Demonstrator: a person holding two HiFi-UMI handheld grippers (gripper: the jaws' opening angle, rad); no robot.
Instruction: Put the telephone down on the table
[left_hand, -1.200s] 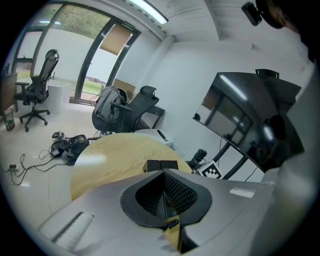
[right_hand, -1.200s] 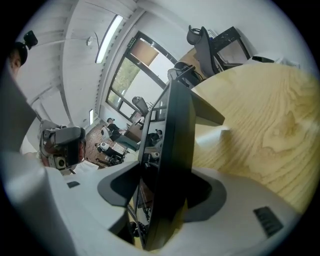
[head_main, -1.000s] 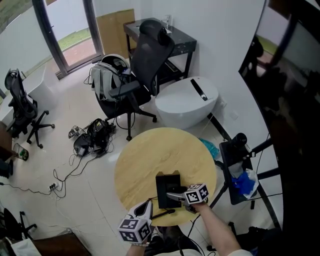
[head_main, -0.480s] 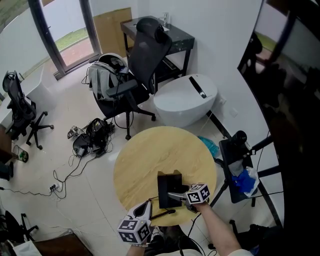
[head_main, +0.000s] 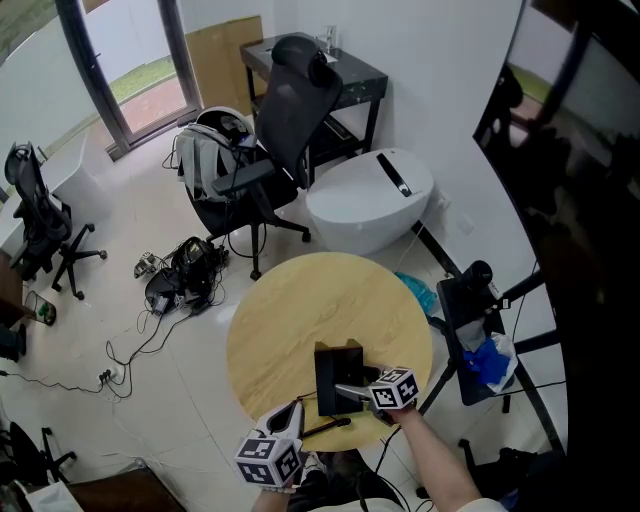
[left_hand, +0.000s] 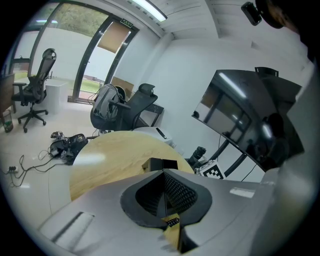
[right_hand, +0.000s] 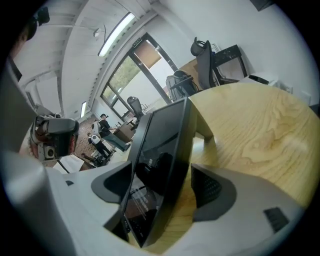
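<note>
— Since a second ago, what has moved in the head view?
— Hardly anything; the right gripper (head_main: 348, 392), at lower centre, has turned a little on its hand; the black telephone (head_main: 335, 365) sits at the same spot on the near part of the round wooden table (head_main: 300, 300); the left gripper (head_main: 297, 410) hangs at the table's near edge, to the lower left of the telephone.
— And the left gripper view?
— The left gripper (left_hand: 164, 192) has its jaws pressed together with nothing between them; beyond them lies the table (left_hand: 110, 160), with the telephone (left_hand: 161, 164) at centre frame and an office chair (left_hand: 132, 107) behind it, upper left.
— The right gripper view?
— The telephone (right_hand: 162, 145) runs slantwise up the middle of the frame, between the jaws of the right gripper (right_hand: 162, 185), its far end on the table (right_hand: 260, 130); the jaws are opening; a gap shows between the right-hand pad (right_hand: 210, 187) and the telephone's edge; whether the other pad touches it I cannot tell.
</note>
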